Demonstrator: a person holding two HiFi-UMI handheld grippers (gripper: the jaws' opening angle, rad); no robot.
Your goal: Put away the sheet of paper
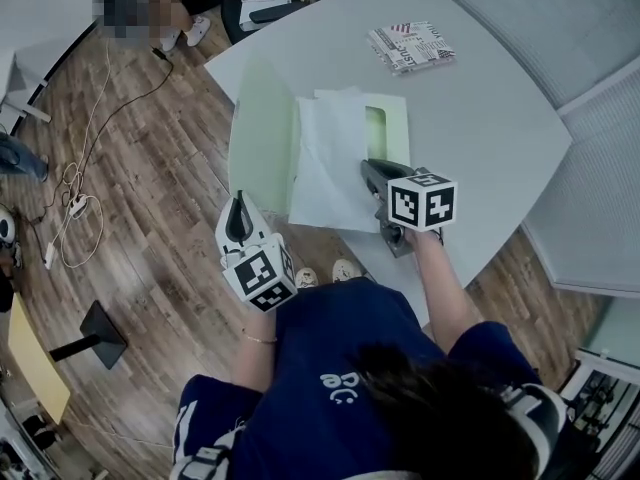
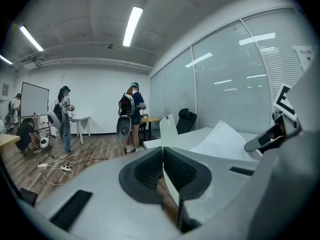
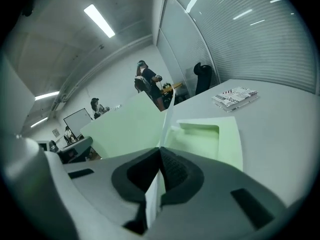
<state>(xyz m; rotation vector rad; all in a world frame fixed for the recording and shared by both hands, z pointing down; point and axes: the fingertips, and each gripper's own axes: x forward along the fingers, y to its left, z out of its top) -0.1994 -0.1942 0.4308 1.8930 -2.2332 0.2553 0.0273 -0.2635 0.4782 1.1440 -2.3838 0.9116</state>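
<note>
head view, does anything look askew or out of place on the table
The sheet of paper lies crooked across the open green folder and bows up instead of lying flat, with its near corner pinched in the right gripper. The left gripper holds the folder's left cover raised. Nothing looks spilled or torn.

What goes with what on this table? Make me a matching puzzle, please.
Things:
1 sheet
2 folder flap
3 printed packet

States:
A lies alone at the far side of the table
B pinched in the left claw
C pinched in the right claw

Pairs: 1-C, 2-B, 3-A
</note>
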